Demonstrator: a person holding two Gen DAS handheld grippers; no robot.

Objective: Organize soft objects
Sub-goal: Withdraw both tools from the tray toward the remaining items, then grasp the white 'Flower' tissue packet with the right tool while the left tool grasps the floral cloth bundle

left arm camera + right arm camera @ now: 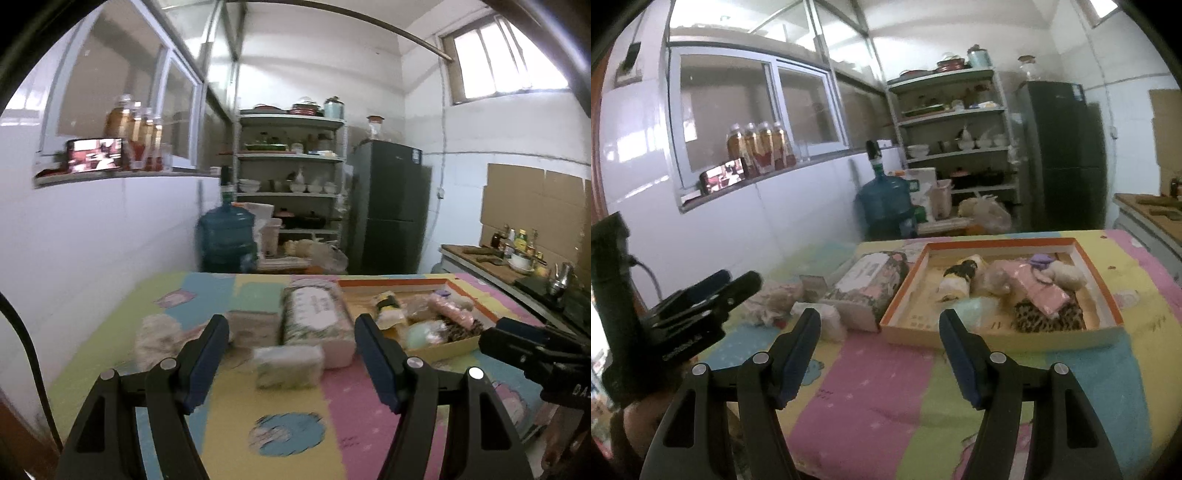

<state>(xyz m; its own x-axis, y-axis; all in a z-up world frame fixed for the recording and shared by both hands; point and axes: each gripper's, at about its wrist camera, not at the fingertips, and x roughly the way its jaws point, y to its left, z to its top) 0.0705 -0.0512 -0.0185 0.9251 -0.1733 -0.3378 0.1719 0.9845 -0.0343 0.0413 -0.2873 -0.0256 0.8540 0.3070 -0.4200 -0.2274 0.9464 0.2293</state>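
Observation:
A shallow orange-rimmed box point(1001, 242) lies on the table and holds several soft items: a pink piece point(1043, 293), a leopard-print piece point(1049, 319), a yellow-and-black roll point(960, 278) and a beige plush point(1067, 277). Left of the box lie a floral tissue pack point(314, 314), a small green-white pack point(288, 365), a square pack point(251, 326) and a crumpled whitish cloth point(159, 339). My left gripper point(291, 330) hovers open in front of the tissue pack, empty. My right gripper point(879, 323) hovers open before the box's near-left corner, empty.
The table wears a pastel patchwork cover point(871, 387). Behind it stand a blue water jug point(225, 236), a shelf rack of dishes point(291, 184) and a dark fridge point(391, 206). A counter with bottles point(517, 243) runs along the right. The white wall borders the left side.

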